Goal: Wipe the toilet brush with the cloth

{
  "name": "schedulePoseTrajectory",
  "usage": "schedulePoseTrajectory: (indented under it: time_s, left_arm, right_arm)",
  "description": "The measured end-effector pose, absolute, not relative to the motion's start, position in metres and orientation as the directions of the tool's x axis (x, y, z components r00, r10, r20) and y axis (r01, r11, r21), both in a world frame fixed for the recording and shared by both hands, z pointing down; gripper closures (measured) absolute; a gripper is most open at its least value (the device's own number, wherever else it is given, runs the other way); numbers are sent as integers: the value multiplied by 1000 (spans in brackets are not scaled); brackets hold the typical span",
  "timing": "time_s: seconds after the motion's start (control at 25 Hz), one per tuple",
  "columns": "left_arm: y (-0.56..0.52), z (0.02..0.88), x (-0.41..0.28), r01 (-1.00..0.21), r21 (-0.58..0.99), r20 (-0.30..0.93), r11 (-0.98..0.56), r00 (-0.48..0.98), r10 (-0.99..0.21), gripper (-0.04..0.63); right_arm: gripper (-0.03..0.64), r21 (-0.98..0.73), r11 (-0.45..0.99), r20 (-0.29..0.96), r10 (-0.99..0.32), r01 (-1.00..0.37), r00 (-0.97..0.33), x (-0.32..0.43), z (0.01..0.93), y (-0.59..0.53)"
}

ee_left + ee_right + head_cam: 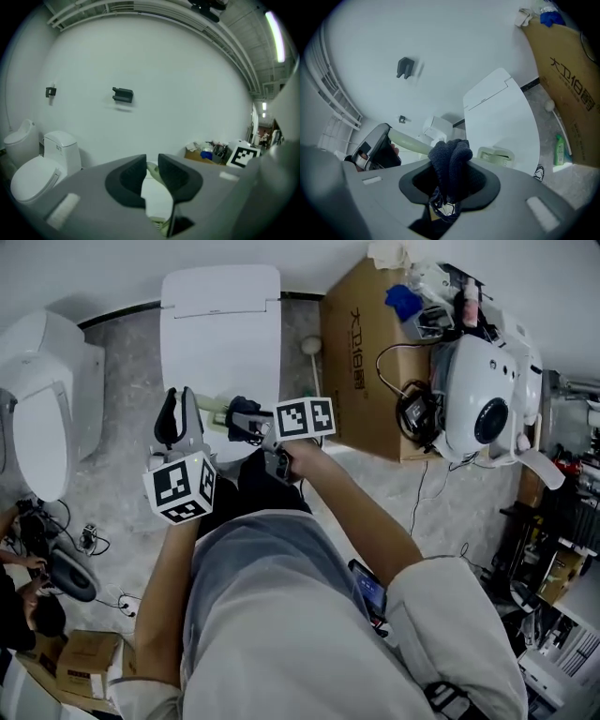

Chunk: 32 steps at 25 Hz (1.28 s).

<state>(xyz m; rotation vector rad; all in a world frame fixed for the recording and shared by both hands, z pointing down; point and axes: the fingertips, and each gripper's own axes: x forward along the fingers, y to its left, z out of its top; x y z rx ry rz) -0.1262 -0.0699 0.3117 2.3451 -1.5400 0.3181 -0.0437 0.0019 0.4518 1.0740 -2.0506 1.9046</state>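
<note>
The toilet brush has a pale green handle (pixel 407 141); it runs from my left gripper across to the cloth. In the left gripper view the handle (pixel 152 170) shows in the narrow gap between the jaws of my left gripper (pixel 151 172), which is shut on it. My right gripper (pixel 450 177) is shut on a bunched dark blue cloth (pixel 450 161), and the cloth touches the handle. In the head view both grippers hang in front of the closed white toilet lid (pixel 220 324), the left gripper (pixel 178 411) upright and the right gripper (pixel 246 420) pointing left with the cloth (pixel 242 418).
A pale green ribbed piece (pixel 494 153) lies on the toilet lid. A second white toilet (pixel 47 409) stands at the left. A cardboard box (pixel 361 352) and a white device (pixel 483 399) with cables crowd the right. A green bottle (pixel 559 150) stands by the box.
</note>
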Motion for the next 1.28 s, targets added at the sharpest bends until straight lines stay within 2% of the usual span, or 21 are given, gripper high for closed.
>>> schedulePoseTrajectory:
  time_s: [0.48,0.8,1.28]
  left_arm:
    - [-63,310,-135,-883,228,337,-410,467,-818,595]
    - [-59,309,-142,-860,271,353,-434,508,-786,595]
    - [-52,306,-152,-833,302,364,-464,551,-751,595]
  right_arm:
    - [508,-799,-28,561,-392,-600,-729,-56,415,2]
    - [508,-723,98,610,-373,-683,-699,-72,394,5]
    - [508,-748,140,549,-419,-649,-723,-92,354,4]
